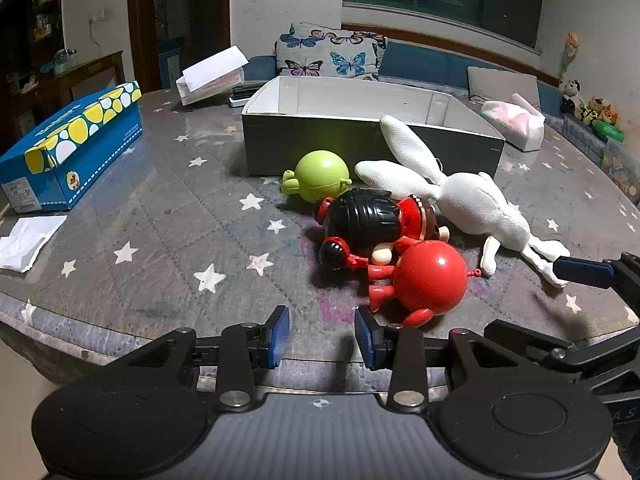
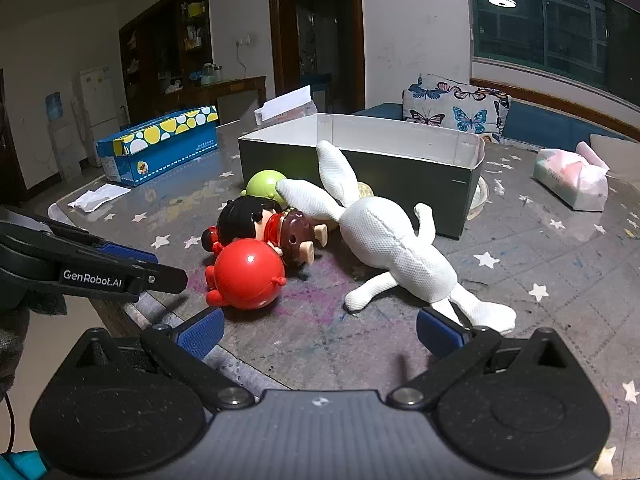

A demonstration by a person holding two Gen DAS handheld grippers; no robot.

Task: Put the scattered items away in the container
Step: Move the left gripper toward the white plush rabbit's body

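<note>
An open grey box with white inside [image 1: 360,148] [image 2: 400,176] stands on the star-patterned table. In front of it lie a green round toy [image 1: 320,176] [image 2: 262,184], a black-haired doll in red [image 1: 360,220] [image 2: 248,218], a red round toy [image 1: 428,278] [image 2: 248,274] and a white plush rabbit [image 1: 472,204] [image 2: 392,248]. My left gripper [image 1: 322,336] is open and empty, just short of the red toy. My right gripper [image 2: 318,330] is open wide and empty, with its right finger close to the rabbit's leg. A right gripper fingertip [image 1: 580,269] shows in the left wrist view.
A blue box with yellow and white dots [image 1: 68,148] [image 2: 160,144] stands at the left. White paper [image 1: 24,240] [image 2: 94,198] lies near the table's edge. A tissue pack [image 1: 516,124] [image 2: 572,180] lies at the right. A white open box [image 1: 212,76] stands behind.
</note>
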